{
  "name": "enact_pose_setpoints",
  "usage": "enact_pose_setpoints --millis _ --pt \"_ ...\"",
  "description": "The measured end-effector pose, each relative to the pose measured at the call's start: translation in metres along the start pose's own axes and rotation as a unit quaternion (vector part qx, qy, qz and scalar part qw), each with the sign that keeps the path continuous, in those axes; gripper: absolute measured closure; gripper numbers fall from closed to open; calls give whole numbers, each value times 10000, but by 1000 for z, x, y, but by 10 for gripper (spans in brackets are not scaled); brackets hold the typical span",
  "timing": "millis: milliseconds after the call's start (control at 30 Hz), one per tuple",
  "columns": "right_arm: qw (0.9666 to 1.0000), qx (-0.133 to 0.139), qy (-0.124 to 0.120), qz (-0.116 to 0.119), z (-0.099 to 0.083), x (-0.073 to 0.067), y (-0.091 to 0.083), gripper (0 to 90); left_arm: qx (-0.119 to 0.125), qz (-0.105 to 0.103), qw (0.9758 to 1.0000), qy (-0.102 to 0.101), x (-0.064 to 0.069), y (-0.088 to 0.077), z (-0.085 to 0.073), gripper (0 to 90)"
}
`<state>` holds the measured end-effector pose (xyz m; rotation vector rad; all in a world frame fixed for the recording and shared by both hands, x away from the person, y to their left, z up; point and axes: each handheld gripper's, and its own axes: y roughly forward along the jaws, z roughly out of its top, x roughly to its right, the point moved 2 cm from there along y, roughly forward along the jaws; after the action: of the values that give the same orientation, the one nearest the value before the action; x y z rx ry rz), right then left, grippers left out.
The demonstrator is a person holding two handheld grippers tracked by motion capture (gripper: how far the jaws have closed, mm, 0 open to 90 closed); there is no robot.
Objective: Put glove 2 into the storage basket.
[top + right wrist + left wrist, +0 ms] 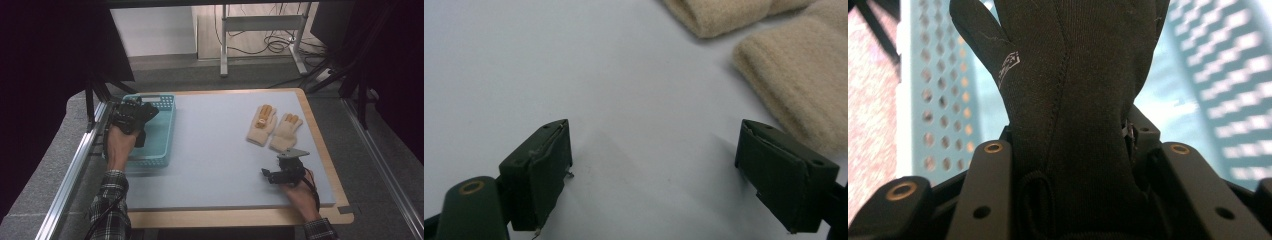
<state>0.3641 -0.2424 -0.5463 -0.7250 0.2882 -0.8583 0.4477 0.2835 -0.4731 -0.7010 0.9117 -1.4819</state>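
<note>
One black fabric glove [1073, 100] is pinched between the jaws of the left gripper [134, 116], hanging right over the perforated teal plastic basket [167, 130] at the table's left edge. Risk here: the grip sits low on the cuff, so a loose pinch or a snag on the rim could leave the glove draped half over the wall instead of inside. What already lies in the basket I cannot tell; the hand and gripper cover most of it. Across the pale grey table mat [215, 150], two cream knitted gloves with orange fingertips [274, 127] lie side by side, touching. Nearest them, the right gripper [272, 175] rests on the mat, jaws spread wide and empty.
</note>
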Motion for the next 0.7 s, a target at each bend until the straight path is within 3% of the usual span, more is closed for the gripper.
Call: enact_pose_setpoints --millis 200,400,567,700 --pt "10000 1 0 0 0 0 0 145 -327 171 9993 -87 -10 26 2 578" --pt "10000 2 0 2 0 0 0 145 -562 390 9977 22 -9 50 11 568" --pt "10000 4 0 4 0 0 0 145 -846 767 9933 173 -15 63 10 537" --pt "10000 4 2 5 0 0 0 145 -1038 925 9900 237 -16 68 7 396"
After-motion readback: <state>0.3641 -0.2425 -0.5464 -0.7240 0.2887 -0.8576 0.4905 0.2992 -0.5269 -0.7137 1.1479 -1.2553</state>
